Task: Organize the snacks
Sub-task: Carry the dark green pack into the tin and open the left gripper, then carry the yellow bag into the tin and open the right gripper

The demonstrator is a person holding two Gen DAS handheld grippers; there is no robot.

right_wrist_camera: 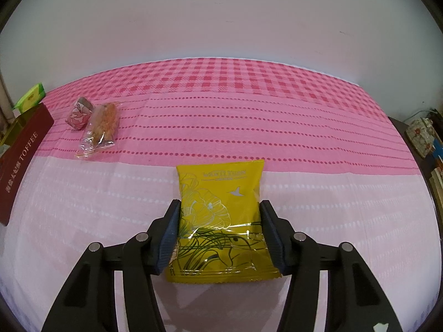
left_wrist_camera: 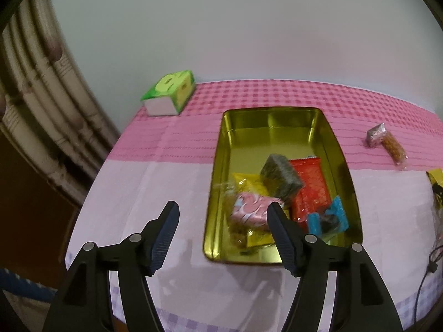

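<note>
Left wrist view, left to right:
- Green cardboard tissue box (left_wrist_camera: pixel 169 91) at the far left corner of the table (left_wrist_camera: pixel 133 193), on the pink checked cloth (left_wrist_camera: pixel 277 94).
- Left tool (left_wrist_camera: pixel 221 206) above the near left corner of the tin, fingers apart, nothing between them.
- Gold rectangular metal tin (left_wrist_camera: pixel 277 119) open, mid-table, far half bare.
- In the near half of the tin, piled together: pink patterned wrapped sweet (left_wrist_camera: pixel 249 210) over a small yellow foil pack (left_wrist_camera: pixel 243 182); grey-black speckled block packet (left_wrist_camera: pixel 282 177) tilted against a red foil packet (left_wrist_camera: pixel 310 182); blue twisted sweet wrapper (left_wrist_camera: pixel 329 218) at the near right corner.
- Silver-ended clear wrapper with an orange-brown snack (left_wrist_camera: pixel 387 144) on the cloth, well apart from the tin, to its right.

Right wrist view, left to right:
- Dark red lid lettered TOFFEE (right_wrist_camera: pixel 25 152) at the left edge.
- Pink floral wrapped sweet (right_wrist_camera: pixel 80 113) touching a clear crinkled bag of orange-brown sticks (right_wrist_camera: pixel 102 127), both outside the tin.
- Large yellow foil packet with gold flower drawing (right_wrist_camera: pixel 218 207) flat on the pale part of the cloth, centre.
- Right tool (right_wrist_camera: pixel 220 213) astride it, one pad (right_wrist_camera: pixel 171 227) against each long edge, clamped on the packet.
</note>
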